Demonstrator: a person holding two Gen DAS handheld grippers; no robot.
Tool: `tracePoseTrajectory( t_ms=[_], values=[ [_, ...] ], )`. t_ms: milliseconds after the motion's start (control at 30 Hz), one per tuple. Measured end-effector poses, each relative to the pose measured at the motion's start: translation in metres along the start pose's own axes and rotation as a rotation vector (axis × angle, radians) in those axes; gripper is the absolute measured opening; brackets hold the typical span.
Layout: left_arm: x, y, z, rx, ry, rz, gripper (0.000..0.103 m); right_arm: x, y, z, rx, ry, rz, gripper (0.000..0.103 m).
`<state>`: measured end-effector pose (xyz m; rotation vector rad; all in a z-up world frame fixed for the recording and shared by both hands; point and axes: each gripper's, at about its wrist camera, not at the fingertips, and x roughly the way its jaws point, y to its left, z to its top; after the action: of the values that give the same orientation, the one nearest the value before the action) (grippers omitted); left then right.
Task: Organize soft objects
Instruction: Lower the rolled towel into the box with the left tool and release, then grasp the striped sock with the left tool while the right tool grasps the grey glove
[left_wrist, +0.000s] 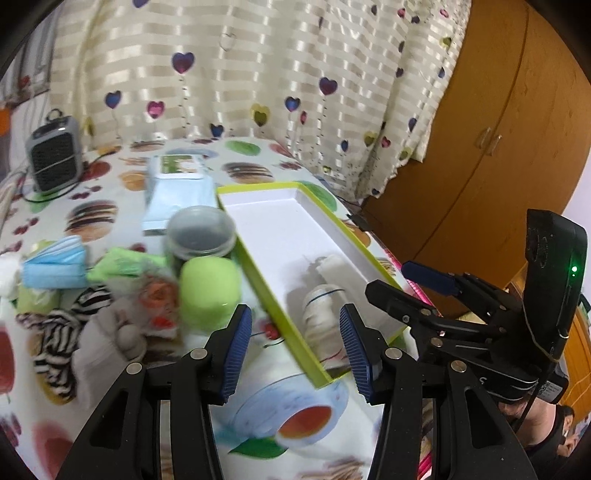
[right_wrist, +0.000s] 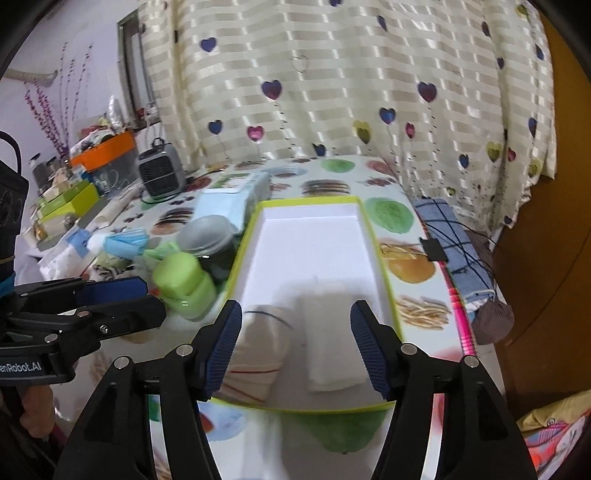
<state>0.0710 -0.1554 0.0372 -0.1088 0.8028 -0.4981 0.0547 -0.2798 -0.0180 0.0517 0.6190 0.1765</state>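
Jaws on both grippers stand spread with nothing between them. The right gripper (right_wrist: 295, 345) hangs over the near end of the lime-rimmed white box (right_wrist: 382, 269), which lies along the right side of the fruit-printed tablecloth (right_wrist: 421, 266). Two soft things lie inside the box at that near end — a folded white cloth (right_wrist: 330, 339) directly under the gap between the right jaws, and a rolled cream cloth (right_wrist: 264, 354) just beside it, partly behind the left-hand finger. From the left wrist camera the left gripper (left_wrist: 295, 347) is poised above the box's near left wall, its gap framing the rolled cream cloth (left_wrist: 319, 314), though not touching it. The rest of the soft things are heaped on the cloth left of the box: a green sponge-like block (left_wrist: 210, 291) touching the box wall, a zebra-striped fabric piece (left_wrist: 55, 339) toward the near left edge, folded blue face masks (left_wrist: 53, 269) — and a green packet (left_wrist: 125, 264) between them. A lidded dark jar (left_wrist: 201, 232) stands behind the green block, and a small grey heater (left_wrist: 53, 155) sits at the far left corner.
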Motion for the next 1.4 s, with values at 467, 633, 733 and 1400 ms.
tracePoseTrajectory(
  t_ms=[467, 633, 733, 1400],
  values=[
    [-0.046, 0.051, -0.023, -0.084, -0.057, 0.138, 0.048, -0.001, 0.061, -0.001, -0.095, 0.038, 0.127, 0.062],
    [-0.055, 0.071, -0.03, -0.114, -0.06, 0.202, 0.048, 0.004, 0.082, 0.0, -0.119, 0.043, 0.167, 0.062],
    [-0.059, 0.082, -0.035, -0.128, -0.065, 0.237, 0.048, 0.008, 0.093, 0.001, -0.132, 0.049, 0.184, 0.062],
    [-0.072, 0.173, -0.059, -0.283, -0.061, 0.318, 0.048, 0.068, 0.172, 0.0, -0.222, 0.165, 0.281, 0.062]
  ],
)
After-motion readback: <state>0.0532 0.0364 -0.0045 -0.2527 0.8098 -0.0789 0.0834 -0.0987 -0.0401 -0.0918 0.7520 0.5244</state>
